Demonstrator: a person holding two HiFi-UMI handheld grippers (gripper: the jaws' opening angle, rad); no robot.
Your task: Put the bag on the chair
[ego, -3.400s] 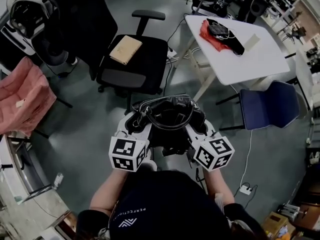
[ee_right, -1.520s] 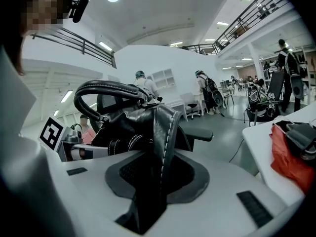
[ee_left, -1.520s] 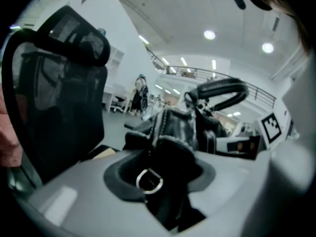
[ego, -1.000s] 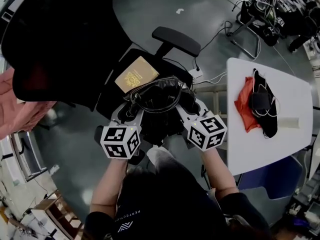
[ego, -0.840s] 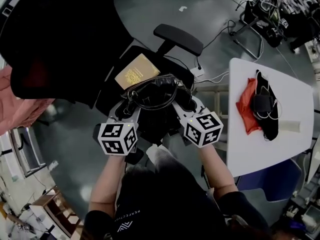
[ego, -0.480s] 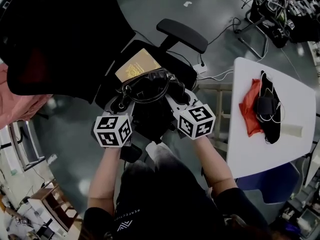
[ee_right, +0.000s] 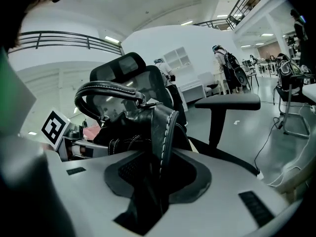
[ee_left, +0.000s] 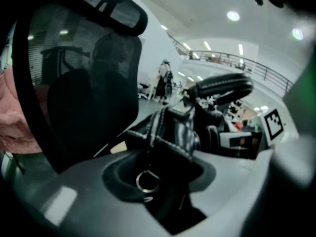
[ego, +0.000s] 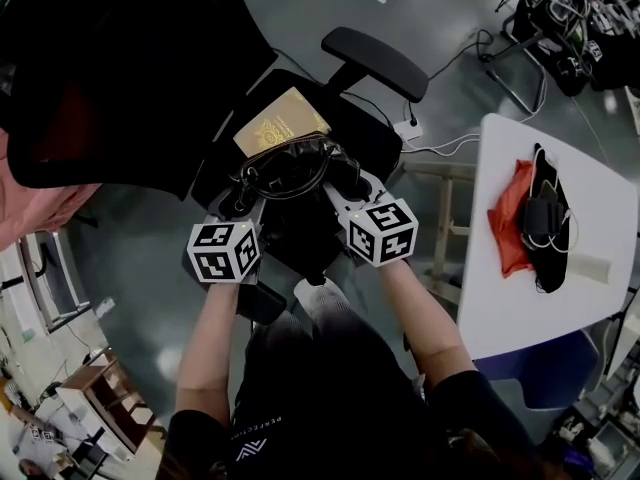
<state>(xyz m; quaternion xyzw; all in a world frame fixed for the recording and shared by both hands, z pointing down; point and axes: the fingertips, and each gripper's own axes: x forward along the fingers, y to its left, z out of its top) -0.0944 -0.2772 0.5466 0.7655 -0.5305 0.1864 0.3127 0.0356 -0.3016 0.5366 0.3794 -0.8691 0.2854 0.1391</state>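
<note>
Over the seat of the black chair [ego: 362, 140], the left gripper [ego: 240, 198] is clenched on the left end of the black bag [ego: 292, 166]. Its own view shows stitched leather and a metal ring [ee_left: 147, 180] pinched between the jaws. The right gripper [ego: 342, 180] has the bag's right end between its jaws. These have just been opening a little, though the leather edge looks pinched there too.

Gripping both ends keeps the soft bag level, with its mouth and handle [ee_right: 106, 90] up, which suits setting it down flat. The bag sits low over the front of the seat; whether its base touches the cushion cannot be told.

The seat is dark and padded. A tan booklet [ego: 280, 123] lies toward its back, just behind the bag, so the free room is likely at the front. The tall backrest [ego: 120, 58] rises at the left and an armrest [ego: 375, 60] stands at the right.

Around the chair, a pink cloth [ego: 35, 218] hangs at the far left above a grey floor [ego: 150, 268]. A white table [ego: 520, 308] stands well apart at the right, carrying a red cloth [ego: 512, 223].
</note>
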